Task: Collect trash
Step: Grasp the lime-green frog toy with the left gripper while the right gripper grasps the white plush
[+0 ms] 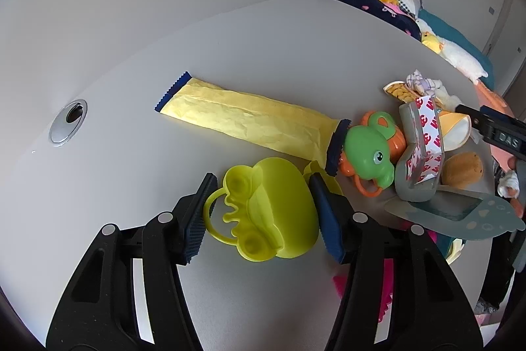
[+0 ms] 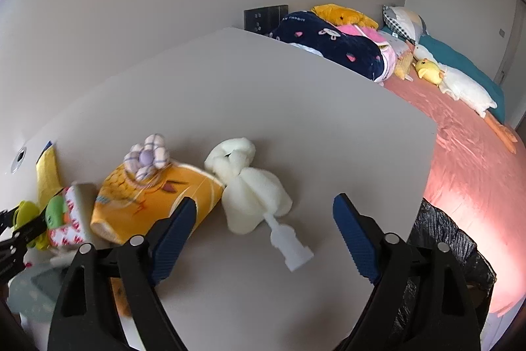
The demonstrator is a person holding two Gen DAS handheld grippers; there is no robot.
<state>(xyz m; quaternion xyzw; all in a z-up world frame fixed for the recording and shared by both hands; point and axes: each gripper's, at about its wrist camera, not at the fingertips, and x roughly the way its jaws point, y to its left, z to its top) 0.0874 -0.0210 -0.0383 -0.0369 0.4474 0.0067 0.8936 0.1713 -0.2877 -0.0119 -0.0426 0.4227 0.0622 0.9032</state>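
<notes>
My left gripper is open, its fingers on either side of a yellow-green car-shaped plastic toy on the grey table. A long yellow wrapper with blue ends lies flat beyond it. A red-and-white printed wrapper sits in the pile to the right. My right gripper is open and empty above a white plastic piece attached to a white foam shape. A black trash bag hangs at the table's right edge.
A green frog toy, an orange plush and a grey-blue card crowd the right side. An orange fish-print pouch with a purple cloth flower lies left of the foam. A bed with plush toys is beyond.
</notes>
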